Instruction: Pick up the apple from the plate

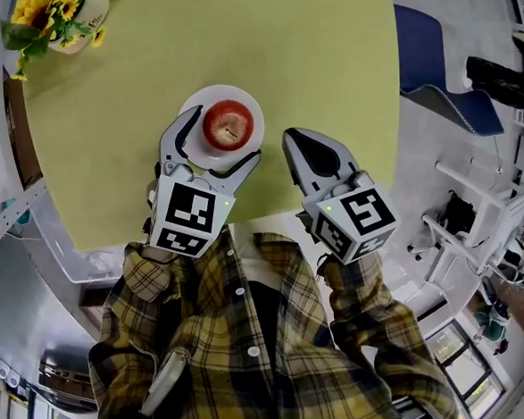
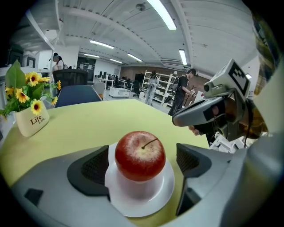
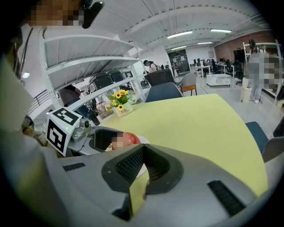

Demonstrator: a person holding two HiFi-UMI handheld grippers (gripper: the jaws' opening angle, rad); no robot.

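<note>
On the white plate (image 1: 218, 92) near the tabletop's (image 1: 324, 65) front edge: apple (image 1: 228, 126) bracketed, not yet gripped.
Your left tongs (image 1: 223, 137) stand wide, one pad on each side of the apple and neither touching it, so you're at the end of the approach. Next, line the pads up with its widest girth, close gently and lift straight up. Your right tongs (image 1: 298, 143) hang beside the plate, seemingly pinched together and empty.

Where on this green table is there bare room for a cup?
The table is bare beyond the plate, up to the flower pot in the far left corner, and across its right side past the right gripper. The near edge is crowded: the open left gripper flanks the apple.
</note>
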